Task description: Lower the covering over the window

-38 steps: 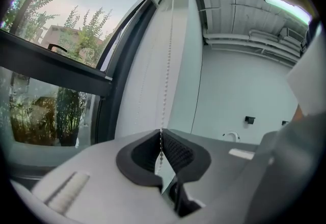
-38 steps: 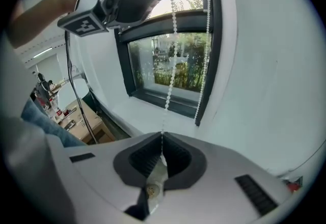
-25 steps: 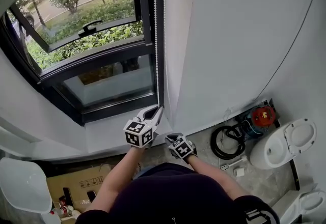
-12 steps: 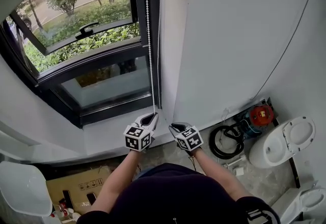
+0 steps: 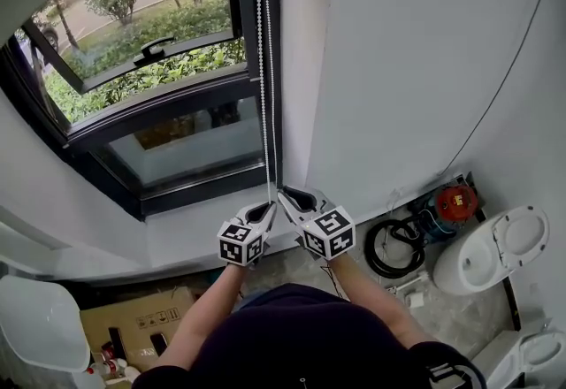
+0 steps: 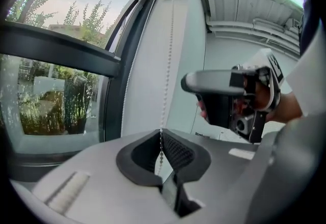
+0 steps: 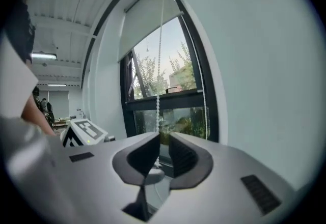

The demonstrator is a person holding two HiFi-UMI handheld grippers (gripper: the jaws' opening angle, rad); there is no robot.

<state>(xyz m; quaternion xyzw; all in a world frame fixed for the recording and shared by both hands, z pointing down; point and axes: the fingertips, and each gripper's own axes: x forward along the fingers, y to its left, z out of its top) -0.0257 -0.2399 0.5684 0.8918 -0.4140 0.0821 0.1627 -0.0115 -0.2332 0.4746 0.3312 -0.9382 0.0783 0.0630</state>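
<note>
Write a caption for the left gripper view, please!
Left gripper, jaws shut on the chain by the window, right gripper alongside.

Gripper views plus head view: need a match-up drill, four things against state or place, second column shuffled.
Things:
1. left gripper
2. right gripper
3. roller blind
4. toilet

States or places:
A. jaws apart
B. lower right of the head view
C. shut on the bead chain
D. lowered only a little

Pairs: 1-C, 2-A, 3-D, 4-B
</note>
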